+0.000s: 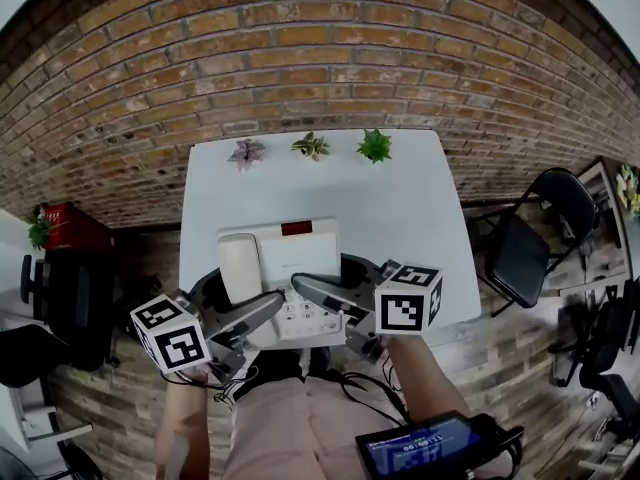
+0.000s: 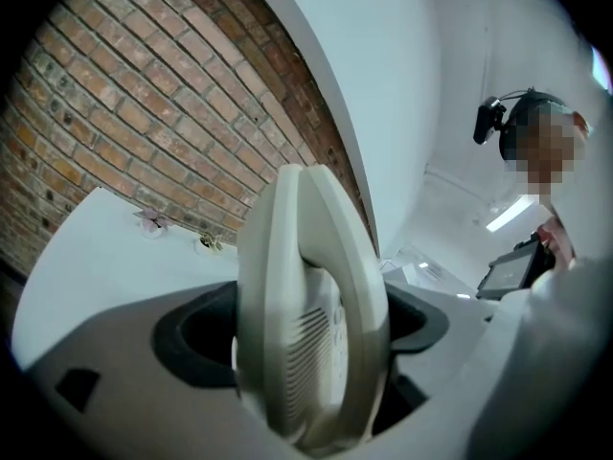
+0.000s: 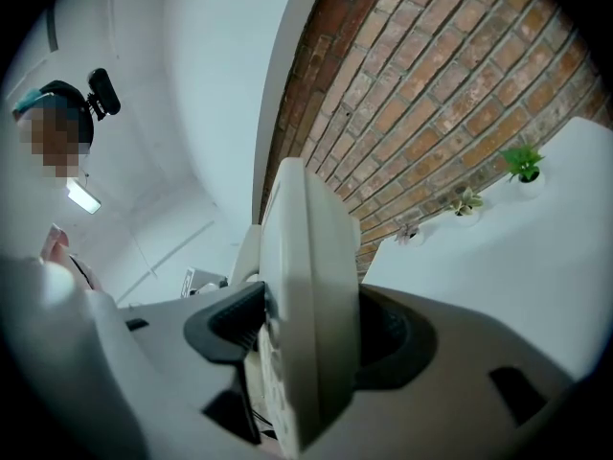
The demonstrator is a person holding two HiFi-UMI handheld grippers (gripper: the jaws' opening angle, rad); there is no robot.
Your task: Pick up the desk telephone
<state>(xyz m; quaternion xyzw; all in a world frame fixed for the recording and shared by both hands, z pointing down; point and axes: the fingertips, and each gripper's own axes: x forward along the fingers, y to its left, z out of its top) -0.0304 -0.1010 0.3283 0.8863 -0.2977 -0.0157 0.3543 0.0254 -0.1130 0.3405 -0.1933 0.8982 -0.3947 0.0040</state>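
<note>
Telephone (image 1: 285, 258) was pinched from both sides over the table's (image 1: 400, 198) near edge: left gripper (image 1: 262, 313) clamped on the handset side, right gripper (image 1: 318, 293) on the keypad side. Probably best lifted level, both grips matched, so the handset wasn't tipped off.

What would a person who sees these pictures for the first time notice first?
The white plastic desk telephone is clamped on both sides by the left gripper and the right gripper, at the near edge of the white table. Behind it, three small potted plants line the far edge before a red brick wall.
</note>
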